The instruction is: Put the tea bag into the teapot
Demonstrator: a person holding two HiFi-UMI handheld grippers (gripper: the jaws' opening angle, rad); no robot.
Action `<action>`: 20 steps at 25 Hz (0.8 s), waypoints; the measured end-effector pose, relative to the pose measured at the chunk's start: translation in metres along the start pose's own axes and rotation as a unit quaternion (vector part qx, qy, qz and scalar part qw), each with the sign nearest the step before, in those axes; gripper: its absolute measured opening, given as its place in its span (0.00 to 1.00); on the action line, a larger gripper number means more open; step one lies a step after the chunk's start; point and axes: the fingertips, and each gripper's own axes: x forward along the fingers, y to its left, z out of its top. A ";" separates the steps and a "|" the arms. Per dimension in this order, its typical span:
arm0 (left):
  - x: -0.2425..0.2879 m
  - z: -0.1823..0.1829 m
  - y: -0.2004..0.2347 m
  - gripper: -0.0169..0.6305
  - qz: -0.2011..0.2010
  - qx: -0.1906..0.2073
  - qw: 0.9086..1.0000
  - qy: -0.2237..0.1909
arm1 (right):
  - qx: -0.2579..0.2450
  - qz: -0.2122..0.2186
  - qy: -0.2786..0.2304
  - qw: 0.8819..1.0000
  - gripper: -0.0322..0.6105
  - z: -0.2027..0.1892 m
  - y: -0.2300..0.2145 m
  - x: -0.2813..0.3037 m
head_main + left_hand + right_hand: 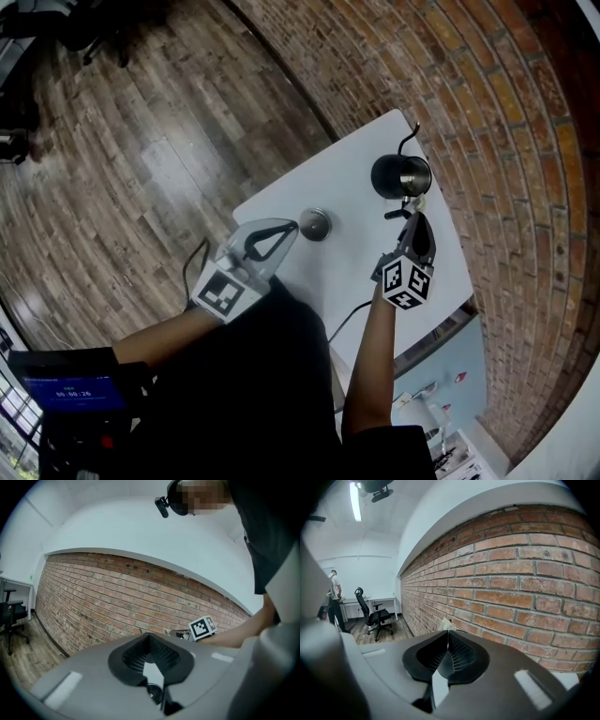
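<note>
The right gripper point(448, 632) has its dark ribbed jaws pressed together, and a small pale paper tea bag point(446, 623) is pinched at their tips, with its corner poking out past them. In the head view this gripper points toward the far end of the table, and its tips with the tea bag sit just beside the near rim of the dark round teapot with a thin wire handle point(401, 175), not inside it. The teapot stands open near the far corner of the white rectangular table point(356, 272). Its round shiny metal lid point(316, 223) lies flat on the table, apart from the pot and toward the left gripper. The left gripper point(292, 227) has its jaw tips closed on each other with nothing visible between them. The tips rest at the edge of the lid, which shows through the gap beneath them in the left gripper view. A red brick wall point(525, 588) runs along the table's far side, and a brown wooden plank floor point(141, 159) spreads out on the other.
</note>
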 end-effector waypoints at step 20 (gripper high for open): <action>-0.005 -0.002 0.010 0.03 0.031 -0.003 0.999 0.007 | -0.012 0.004 -0.004 1.000 0.06 0.018 -0.013 0.030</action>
